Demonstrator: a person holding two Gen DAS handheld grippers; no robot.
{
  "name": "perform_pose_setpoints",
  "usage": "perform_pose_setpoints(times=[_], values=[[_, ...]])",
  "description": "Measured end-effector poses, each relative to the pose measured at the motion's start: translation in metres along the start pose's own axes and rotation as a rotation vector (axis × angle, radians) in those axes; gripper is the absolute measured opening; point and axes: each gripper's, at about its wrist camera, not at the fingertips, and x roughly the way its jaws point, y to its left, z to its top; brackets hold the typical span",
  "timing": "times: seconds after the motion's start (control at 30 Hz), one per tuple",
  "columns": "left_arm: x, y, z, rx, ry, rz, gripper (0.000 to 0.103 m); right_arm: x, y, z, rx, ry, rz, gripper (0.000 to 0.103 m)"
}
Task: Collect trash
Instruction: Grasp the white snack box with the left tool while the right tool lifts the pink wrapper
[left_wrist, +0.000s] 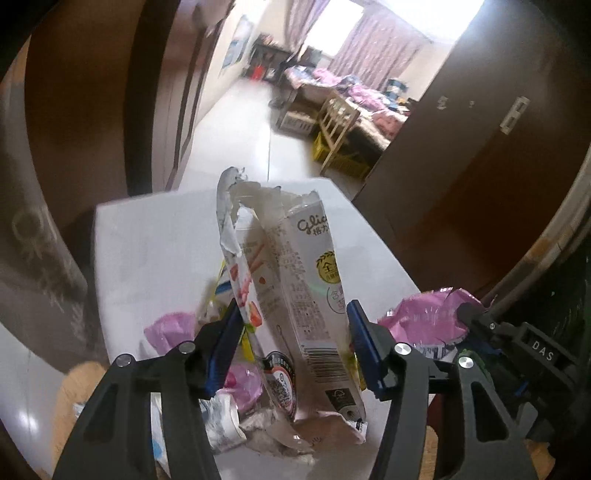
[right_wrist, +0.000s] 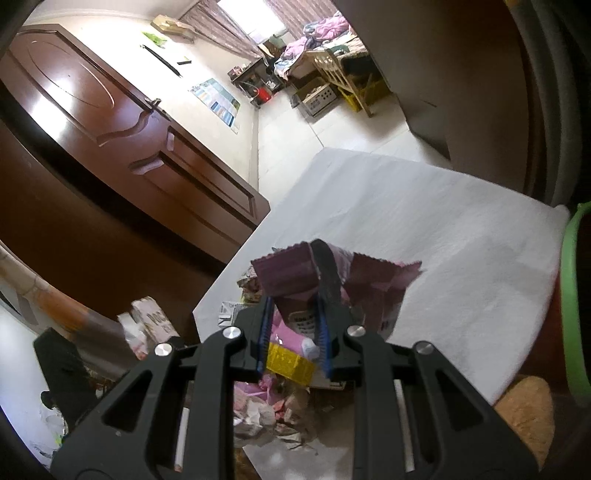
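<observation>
- Two grippers are working over one heap of wrappers (right_wrist: 273, 406) lying at the near edge of a white table top (right_wrist: 424, 229).
- Left gripper (left_wrist: 293, 343): its blue pads are pinching the lower half of a torn white snack box (left_wrist: 291, 266), one pad on each broad side. The box is being held clear above the heap.
- Box heading: its long axis is standing close to upright, leaning a little; the ragged, ripped-open end is pointing up and away, the barcode end down toward the heap.
- Right gripper (right_wrist: 293, 332): its jaws are pressed nearly together, nipping a crumpled pink wrapper (right_wrist: 325, 280). The wrapper is fanning out above the pads, its serrated edge uppermost, with no clear long axis.
- Risk, left: the box is open and hollow, so I judge it is liable to buckle between the pads and slide out, or shed crumbs from the torn end if tipped.
- Risk, right: the hold is sitting on thin film only; a quick swing could be pulling it free.
- Risk, shared: the second gripper (left_wrist: 517, 343) is showing just beside the box in the left view, so the two loads may be snagging each other.
</observation>
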Motion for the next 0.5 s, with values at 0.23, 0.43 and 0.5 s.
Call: perform_pose_setpoints(times=[0.23,0.43,0.5], values=[[-0.025,-0.016,0.005,0.077,-0.064,-0.009,0.054,-0.017,-0.001,-0.001,-0.016,-0.039,-0.010,0.022],[-0.039,-0.034,0.013,0.120,-0.106,-0.023,0.054,-0.031,0.002,0.001,-0.023,-0.068,-0.005,0.022],[-0.044,-0.037,0.016,0.129,-0.115,-0.031,0.054,-0.035,0.003,0.001,-0.030,-0.076,-0.006,0.022]])
